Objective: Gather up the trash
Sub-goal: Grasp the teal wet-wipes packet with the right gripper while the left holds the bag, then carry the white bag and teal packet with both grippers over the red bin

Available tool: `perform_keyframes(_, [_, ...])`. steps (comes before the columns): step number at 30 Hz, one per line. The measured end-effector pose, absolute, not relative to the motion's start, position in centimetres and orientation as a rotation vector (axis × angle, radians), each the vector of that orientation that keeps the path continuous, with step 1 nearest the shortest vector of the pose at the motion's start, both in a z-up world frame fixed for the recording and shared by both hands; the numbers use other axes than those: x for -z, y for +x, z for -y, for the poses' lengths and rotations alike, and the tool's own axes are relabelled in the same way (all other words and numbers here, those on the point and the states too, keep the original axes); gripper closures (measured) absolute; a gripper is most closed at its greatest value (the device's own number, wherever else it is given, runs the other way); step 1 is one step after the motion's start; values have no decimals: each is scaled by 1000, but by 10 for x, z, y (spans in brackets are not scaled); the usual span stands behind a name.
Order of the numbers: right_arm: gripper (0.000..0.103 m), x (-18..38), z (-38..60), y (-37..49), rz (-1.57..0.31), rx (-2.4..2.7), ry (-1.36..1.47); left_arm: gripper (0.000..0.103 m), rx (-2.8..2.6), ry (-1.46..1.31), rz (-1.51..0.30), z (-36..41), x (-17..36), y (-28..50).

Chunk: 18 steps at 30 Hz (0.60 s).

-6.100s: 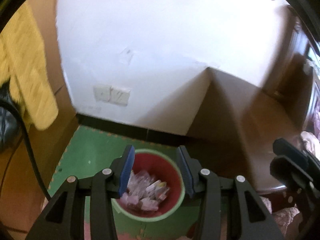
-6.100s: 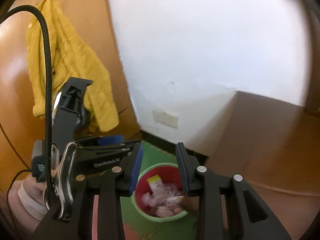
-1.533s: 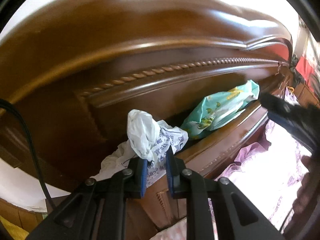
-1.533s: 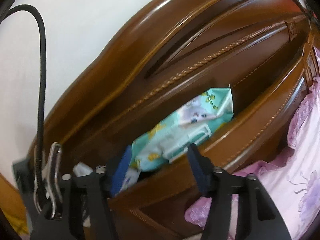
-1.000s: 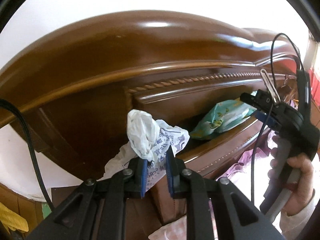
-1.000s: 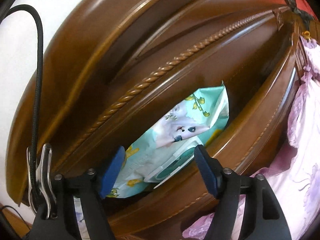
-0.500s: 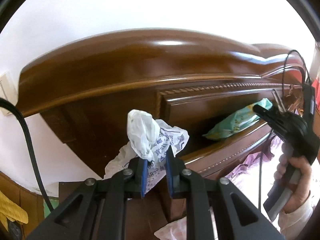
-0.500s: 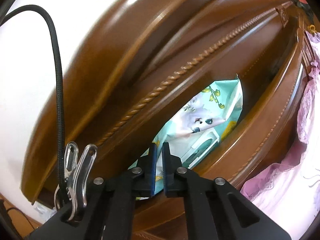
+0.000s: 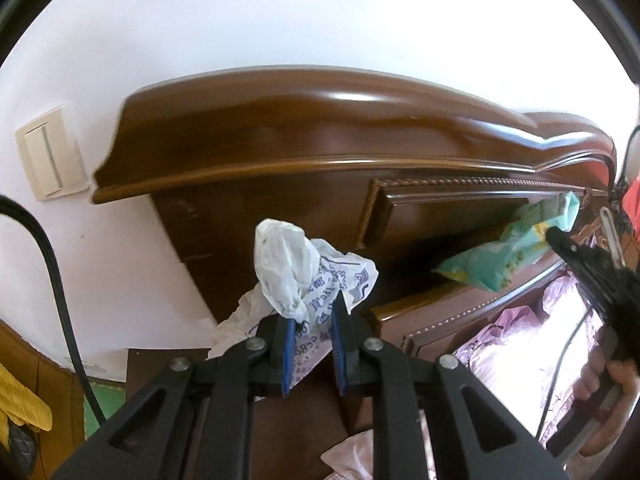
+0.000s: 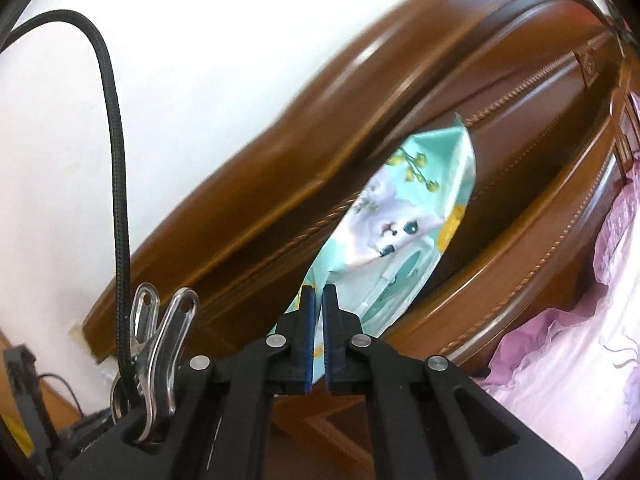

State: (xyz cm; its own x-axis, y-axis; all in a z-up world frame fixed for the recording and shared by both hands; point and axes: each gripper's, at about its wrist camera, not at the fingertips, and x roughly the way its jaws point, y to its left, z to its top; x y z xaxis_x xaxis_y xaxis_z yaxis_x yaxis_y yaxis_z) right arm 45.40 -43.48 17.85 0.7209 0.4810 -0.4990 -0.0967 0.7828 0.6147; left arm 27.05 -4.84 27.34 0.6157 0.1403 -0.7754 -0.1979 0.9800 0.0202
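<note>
My left gripper (image 9: pixel 311 312) is shut on a crumpled white plastic bag (image 9: pixel 296 272) with blue print, which bulges above the blue pads. In the right wrist view, my right gripper (image 10: pixel 317 298) is shut on the lower corner of a teal wet-wipe pack (image 10: pixel 400 220) with a cat picture, lifted in front of the headboard's recess. The left wrist view shows that same teal pack (image 9: pixel 508 256) at the right, with the right gripper's black body (image 9: pixel 592 268) and a person's hand (image 9: pixel 604 396) behind it.
A glossy brown wooden headboard (image 9: pixel 320 152) with a rope-trim recess (image 10: pixel 520 92) fills both views. Pink floral bedding (image 10: pixel 580 320) lies at the right. A wall switch (image 9: pixel 50 154) sits on the white wall at left. A green floor mat (image 9: pixel 98 404) and yellow cloth (image 9: pixel 24 404) show at lower left.
My right gripper closed on the teal pack's corner and raised it from the recess. My left gripper, still holding the white bag, drew back from the headboard, so more wall shows.
</note>
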Motion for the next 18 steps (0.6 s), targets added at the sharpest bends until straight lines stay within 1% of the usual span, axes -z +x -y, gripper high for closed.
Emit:
perform_keyframes(9, [99, -204, 417, 405, -700, -402, 532, 87, -203, -79, -880, 33, -269, 246])
perform_keyframes(18, [99, -218, 374, 360, -708, -445, 475, 87, -233, -109, -883, 6, -269, 222])
